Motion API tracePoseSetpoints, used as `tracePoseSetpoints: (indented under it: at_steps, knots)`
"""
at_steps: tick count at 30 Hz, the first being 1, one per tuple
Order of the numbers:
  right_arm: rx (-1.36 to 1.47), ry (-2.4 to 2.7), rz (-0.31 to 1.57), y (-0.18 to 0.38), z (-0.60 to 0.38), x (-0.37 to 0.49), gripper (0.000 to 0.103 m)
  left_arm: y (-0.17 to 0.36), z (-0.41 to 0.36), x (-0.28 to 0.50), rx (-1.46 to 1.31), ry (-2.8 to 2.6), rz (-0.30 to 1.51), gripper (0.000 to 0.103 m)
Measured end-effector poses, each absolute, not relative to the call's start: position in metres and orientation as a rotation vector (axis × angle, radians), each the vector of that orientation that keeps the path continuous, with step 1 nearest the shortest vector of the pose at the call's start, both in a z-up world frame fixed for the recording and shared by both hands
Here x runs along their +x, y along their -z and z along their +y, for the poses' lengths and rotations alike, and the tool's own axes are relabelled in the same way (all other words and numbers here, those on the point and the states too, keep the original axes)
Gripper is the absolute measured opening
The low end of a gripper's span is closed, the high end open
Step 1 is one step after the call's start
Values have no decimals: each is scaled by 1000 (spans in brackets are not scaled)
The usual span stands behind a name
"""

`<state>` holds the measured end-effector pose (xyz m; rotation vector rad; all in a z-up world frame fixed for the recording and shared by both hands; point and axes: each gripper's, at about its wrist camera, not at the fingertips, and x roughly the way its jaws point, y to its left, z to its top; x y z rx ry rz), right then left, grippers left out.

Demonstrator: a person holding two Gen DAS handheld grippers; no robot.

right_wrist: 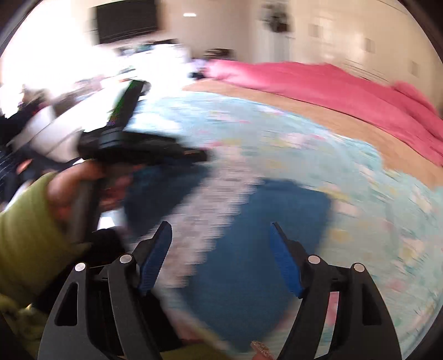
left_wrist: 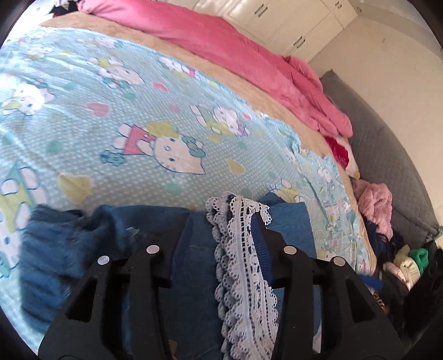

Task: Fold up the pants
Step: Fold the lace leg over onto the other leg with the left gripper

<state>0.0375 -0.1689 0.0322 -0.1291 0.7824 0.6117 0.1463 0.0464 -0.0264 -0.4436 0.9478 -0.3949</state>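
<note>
Blue denim pants with a white lace trim lie bunched on the cartoon-print bed sheet. In the left wrist view my left gripper sits low over them, jaws apart. Denim and lace lie loosely between and over its fingers, and the cloth hides the left finger's pad. The right wrist view is blurred. There my right gripper hangs open above the pants and the lace band, with nothing between its blue pads. A hand in a green sleeve holds the left gripper at the pants' left end.
A pink blanket lies along the far side of the bed over a tan cover. Loose clothes are piled at the right against a grey padded panel. White cupboards stand behind.
</note>
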Motion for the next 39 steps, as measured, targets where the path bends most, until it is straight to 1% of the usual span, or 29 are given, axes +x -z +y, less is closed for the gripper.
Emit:
tracePoseSetpoints:
  at_steps: [2,3,5,7,10,11,12,13,14,18,21,22,23,25,26,28,30,31,32,34,39]
  knots:
    - [-57,-530,825,-28,-193,68,71,34,41,157,-446,392,988,41]
    - [-29,-504,860,-23,-202,86,71,37,39,161,-446,390,1003,46]
    - [12,-464,909,-11,-215,115,71,42,34,169,-432,371,1026,48]
    - [46,-451,966,4,-223,146,71,44,29,172,-420,364,1036,54]
    - [138,-469,1029,26,-235,175,71,49,21,176,-408,352,1048,55]
    - [166,-473,1052,34,-236,182,71,50,18,176,-400,344,1050,55]
    - [197,-481,1076,40,-236,188,70,51,14,177,-385,332,1052,34]
    - [234,-529,1098,45,-235,189,45,51,10,177,-381,340,1061,8]
    - [246,-553,1094,45,-234,189,12,48,6,175,-374,327,1054,8]
    - [203,-547,989,29,-243,177,11,28,-7,171,-301,342,989,8]
    - [179,-515,1007,37,-244,181,11,37,-13,178,-259,312,1022,10]
    - [160,-504,1009,40,-241,182,12,44,-14,180,-250,296,1036,12]
    - [141,-493,1006,43,-238,183,15,49,-14,180,-247,283,1042,13]
    - [109,-470,988,43,-235,182,18,53,-11,178,-257,272,1043,21]
    - [109,-464,978,41,-237,180,24,52,-8,176,-272,271,1041,22]
    - [113,-441,961,36,-243,177,28,48,-4,173,-269,258,1038,25]
    - [115,-436,931,25,-253,168,28,35,-1,166,-232,239,1012,27]
    - [114,-434,916,21,-256,164,34,29,0,163,-225,237,999,28]
    - [109,-437,901,16,-258,158,41,22,2,157,-218,234,980,29]
    - [94,-450,871,7,-261,145,48,13,4,150,-212,229,961,38]
    - [46,-516,838,-7,-256,108,54,-6,14,120,-198,193,915,52]
